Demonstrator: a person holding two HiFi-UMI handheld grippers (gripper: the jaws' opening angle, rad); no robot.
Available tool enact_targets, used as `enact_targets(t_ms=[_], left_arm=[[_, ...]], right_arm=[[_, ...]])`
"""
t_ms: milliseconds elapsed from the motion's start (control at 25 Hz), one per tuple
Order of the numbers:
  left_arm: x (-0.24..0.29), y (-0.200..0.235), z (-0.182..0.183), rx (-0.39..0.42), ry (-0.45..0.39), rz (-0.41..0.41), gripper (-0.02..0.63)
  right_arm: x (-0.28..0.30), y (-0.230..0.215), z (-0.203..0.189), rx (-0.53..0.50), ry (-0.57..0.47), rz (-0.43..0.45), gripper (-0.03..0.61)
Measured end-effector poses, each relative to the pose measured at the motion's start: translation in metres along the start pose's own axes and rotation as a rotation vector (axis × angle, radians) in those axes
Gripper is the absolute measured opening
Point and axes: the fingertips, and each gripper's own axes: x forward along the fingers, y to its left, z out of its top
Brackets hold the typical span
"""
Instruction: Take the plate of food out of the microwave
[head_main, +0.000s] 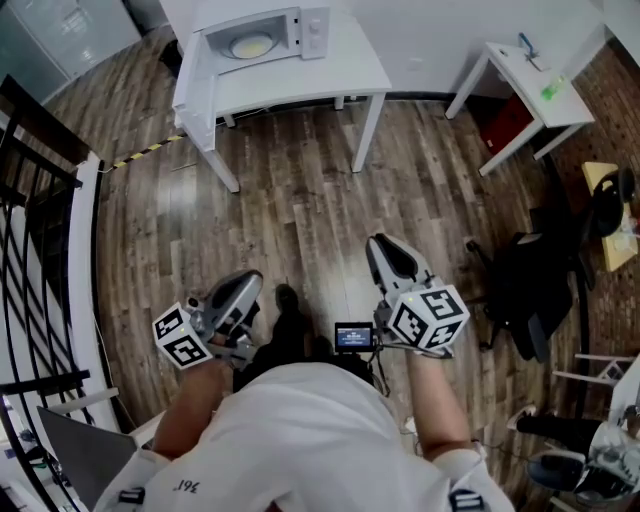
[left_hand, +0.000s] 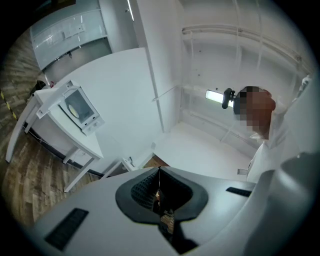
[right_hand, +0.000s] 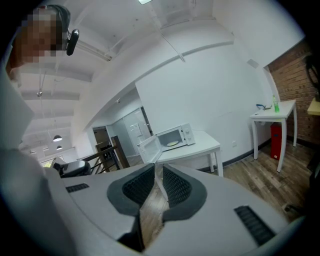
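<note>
Shirt (head_main: 300, 440): white, at the head view's lower edge.
Left tool (head_main: 243, 287): just ahead of it, clenched, empty.
Right tool (head_main: 388, 252): alongside, jaws drawn almost together, empty.
Plate of food (head_main: 250, 45): inside the open microwave (head_main: 312, 32).
Counter (head_main: 330, 72): white, bears the microwave, well apart from both tools across the wooden floor (head_main: 300, 190).

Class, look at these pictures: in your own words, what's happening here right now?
A person stands on the wood floor, some way back from the white table, holding the left claw and right claw near the body, both shut and empty. The microwave on the table stands open, with the plate of food inside, untouched.
</note>
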Motion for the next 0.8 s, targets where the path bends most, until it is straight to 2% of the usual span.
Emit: enact_targets(t_ms=[480, 800], left_arm=[[0.048, 0.109, 0.105, 0.001, 0.018, -0.068, 0.005], [0.051, 0.150, 0.144, -0.025, 0.022, -0.102, 0.005]], right_arm=[[0.130, -0.015, 0.042, 0.021, -0.001, -0.046, 0.052], [0.188, -0.001, 0.069, -0.010, 0.004, -0.060, 0.052]])
